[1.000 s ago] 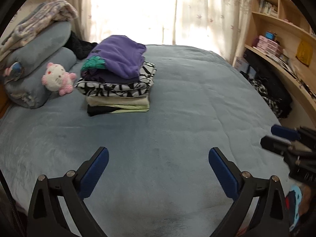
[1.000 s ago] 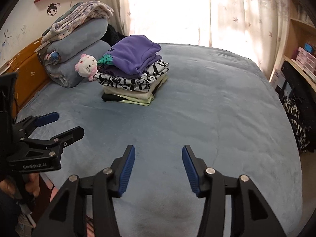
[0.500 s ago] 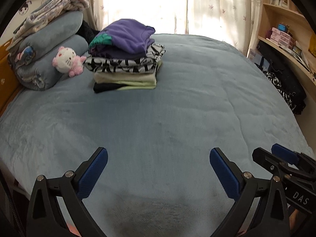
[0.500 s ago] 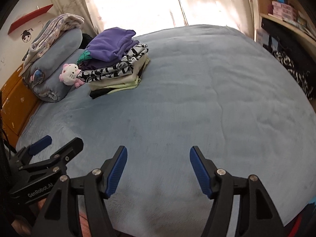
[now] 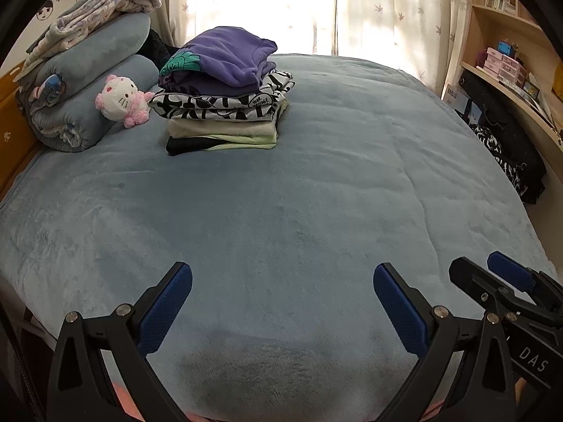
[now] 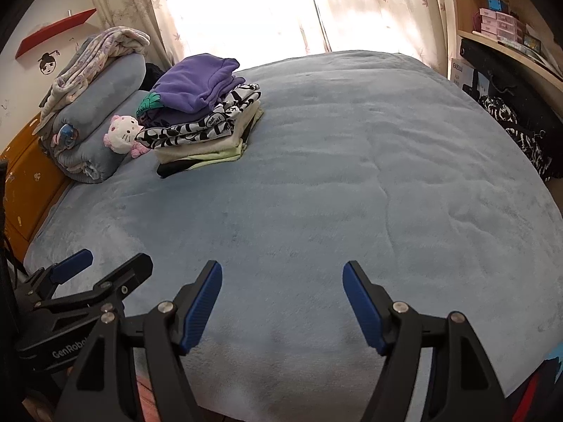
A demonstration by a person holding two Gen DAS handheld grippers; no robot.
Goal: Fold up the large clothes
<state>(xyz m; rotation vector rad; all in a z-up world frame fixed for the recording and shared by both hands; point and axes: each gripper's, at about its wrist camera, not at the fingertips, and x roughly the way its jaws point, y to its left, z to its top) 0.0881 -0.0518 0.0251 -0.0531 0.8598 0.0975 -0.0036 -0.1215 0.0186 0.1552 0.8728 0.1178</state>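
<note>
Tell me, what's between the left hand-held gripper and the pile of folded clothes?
Only bare blue fleece blanket, in the left wrist view, between the left hand-held gripper and the pile of folded clothes.

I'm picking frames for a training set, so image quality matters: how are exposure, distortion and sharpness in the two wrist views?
Left wrist: bright window blown out white, blue fleece bedspread bulges from fisheye, purple folded top sharp. Right wrist: same glare at the window, dark corners, wooden shelves bent.

The right gripper (image 6: 282, 300) hangs low in the frame, jaws opening, nothing between them. A stack of folded clothes (image 6: 200, 116) sits upper left on the bed (image 6: 352, 193).
</note>
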